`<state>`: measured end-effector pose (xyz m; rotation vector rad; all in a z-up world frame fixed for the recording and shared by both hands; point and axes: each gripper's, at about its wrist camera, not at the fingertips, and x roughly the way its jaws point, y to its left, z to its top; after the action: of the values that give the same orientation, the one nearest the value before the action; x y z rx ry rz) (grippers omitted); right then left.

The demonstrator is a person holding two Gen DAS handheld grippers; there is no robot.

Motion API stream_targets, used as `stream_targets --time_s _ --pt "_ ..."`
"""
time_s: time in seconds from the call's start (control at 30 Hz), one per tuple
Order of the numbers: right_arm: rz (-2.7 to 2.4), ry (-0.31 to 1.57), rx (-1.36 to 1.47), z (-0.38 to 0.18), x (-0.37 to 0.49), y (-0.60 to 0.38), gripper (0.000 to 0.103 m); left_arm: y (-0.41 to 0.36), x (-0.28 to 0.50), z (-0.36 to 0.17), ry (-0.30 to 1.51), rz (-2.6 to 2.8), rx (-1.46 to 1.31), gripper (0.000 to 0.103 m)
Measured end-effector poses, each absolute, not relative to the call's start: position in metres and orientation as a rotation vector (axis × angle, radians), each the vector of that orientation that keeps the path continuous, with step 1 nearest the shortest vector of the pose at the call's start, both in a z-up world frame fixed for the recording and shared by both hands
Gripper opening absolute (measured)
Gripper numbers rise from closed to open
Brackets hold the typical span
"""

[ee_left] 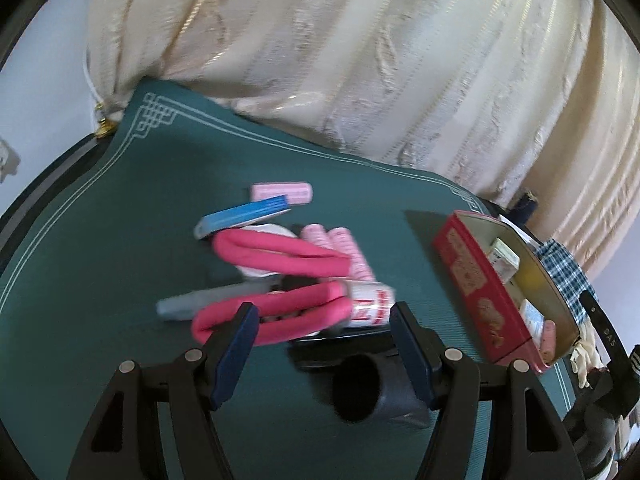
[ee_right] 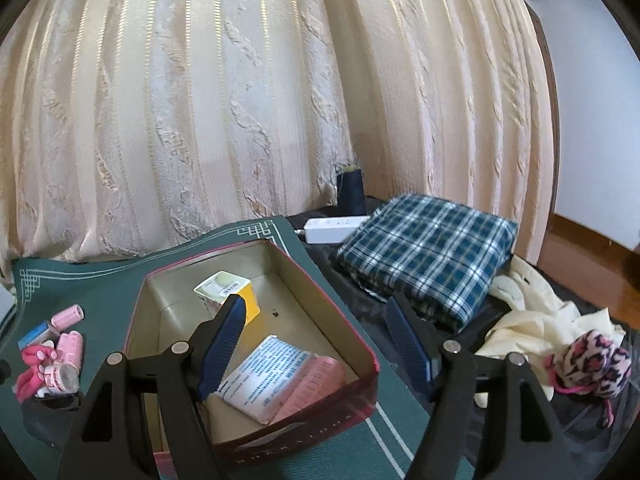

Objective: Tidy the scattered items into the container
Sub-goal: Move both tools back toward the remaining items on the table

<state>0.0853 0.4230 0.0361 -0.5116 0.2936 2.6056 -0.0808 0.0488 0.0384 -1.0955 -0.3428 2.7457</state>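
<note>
Pink rods (ee_left: 280,256) left view only; plaid cloth (ee_right: 432,256) right only | both grippers agape, empty

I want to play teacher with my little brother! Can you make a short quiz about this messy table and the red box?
1. True or false: the red box is empty.
2. Which lies outside the box? A) yellow carton B) blue nail file C) printed white packet
3. Fill in: the right gripper hovers open over the ____.

Key: 1 false; 2 B; 3 box.
</note>
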Motion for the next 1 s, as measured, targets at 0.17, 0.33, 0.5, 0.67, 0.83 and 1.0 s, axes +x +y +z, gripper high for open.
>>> stream_targets --time_s 0.17,0.33,0.5,0.67,0.83,1.0 --pt "2.675 0.315 -0.51 0.05 0.095 0.401 0.078 0.028 -0.078 0.032 -0.366 2.769 -1.115 0.07" --pt "2.956 0.368 -0.572 0.07 0.101 0.347 0.081 0.007 -0.078 0.025 -0.422 2.799 -1.136 0.069" --pt "3.21 0.218 -0.837 0.055 0.077 0.278 0.081 0.002 -0.077 0.022 -0.418 2.801 -1.135 0.07" --pt "3.348 0.001 -1.048 0.043 0.064 0.231 0.081 -0.009 -0.076 0.02 -0.428 2.815 -1.135 0.07" --pt "3.365 -0.126 -1.242 0.022 0.049 0.204 0.081 -0.023 -0.077 0.015 -0.472 2.826 -1.144 0.07" --pt "3.348 -0.091 -1.371 0.009 0.032 0.198 0.081 -0.03 -0.078 0.012 -0.488 2.824 -1.145 0.07"
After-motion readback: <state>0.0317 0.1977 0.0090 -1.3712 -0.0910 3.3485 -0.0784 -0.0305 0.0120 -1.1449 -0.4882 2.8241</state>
